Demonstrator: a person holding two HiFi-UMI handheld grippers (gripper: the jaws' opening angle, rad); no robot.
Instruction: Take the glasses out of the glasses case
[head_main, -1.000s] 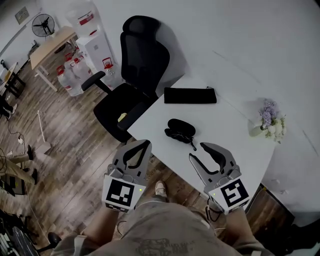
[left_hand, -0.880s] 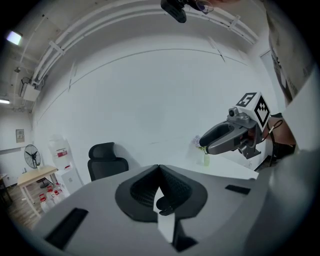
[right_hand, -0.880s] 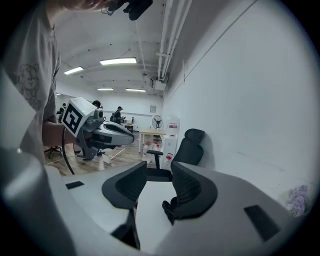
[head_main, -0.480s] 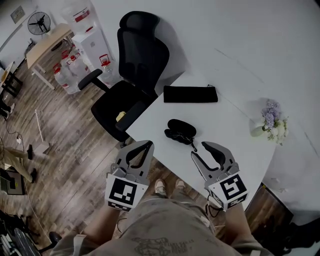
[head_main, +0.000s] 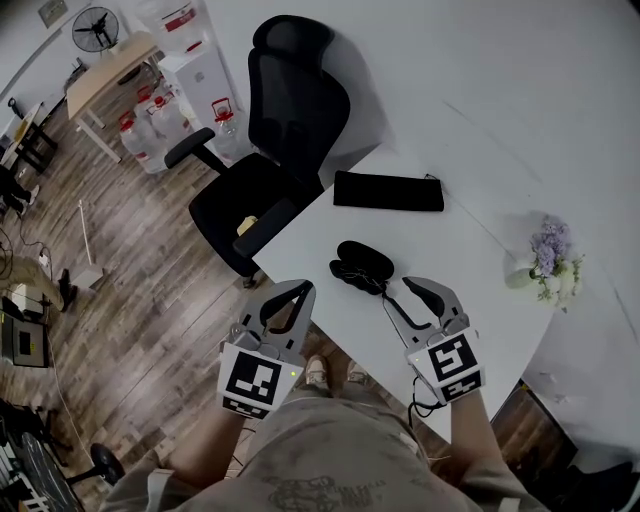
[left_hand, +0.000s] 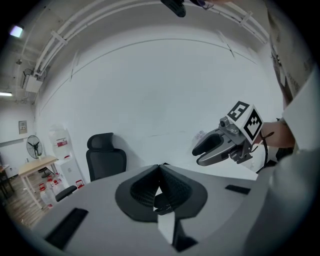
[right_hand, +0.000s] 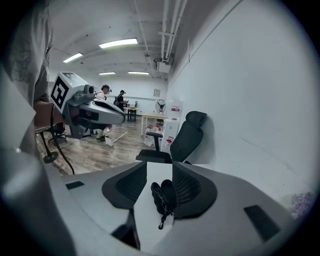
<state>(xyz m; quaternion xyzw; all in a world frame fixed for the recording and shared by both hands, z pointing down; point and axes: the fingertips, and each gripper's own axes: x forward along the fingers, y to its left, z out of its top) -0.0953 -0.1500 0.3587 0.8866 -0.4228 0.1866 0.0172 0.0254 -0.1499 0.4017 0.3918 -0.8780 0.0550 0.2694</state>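
A black glasses case (head_main: 362, 265) lies on the white table (head_main: 470, 245) near its front edge, a short cord trailing from it toward me. It shows as two dark lobes side by side; no glasses are visible. My right gripper (head_main: 395, 290) is open just short of the case, its jaws pointing at it. In the right gripper view the case (right_hand: 164, 196) sits in the gap of that gripper (right_hand: 160, 172). My left gripper (head_main: 299, 289) hovers off the table's front corner, shut and empty. Its pads meet in the left gripper view (left_hand: 160, 170).
A flat black pouch (head_main: 388, 191) lies at the table's far side. A small vase of flowers (head_main: 547, 262) stands at the right edge. A black office chair (head_main: 280, 130) is close to the table's left corner. Wooden floor and water bottles (head_main: 150, 120) lie to the left.
My right gripper has edged forward, closer to the case. The left gripper has shifted slightly right, still shut. The case has not moved.
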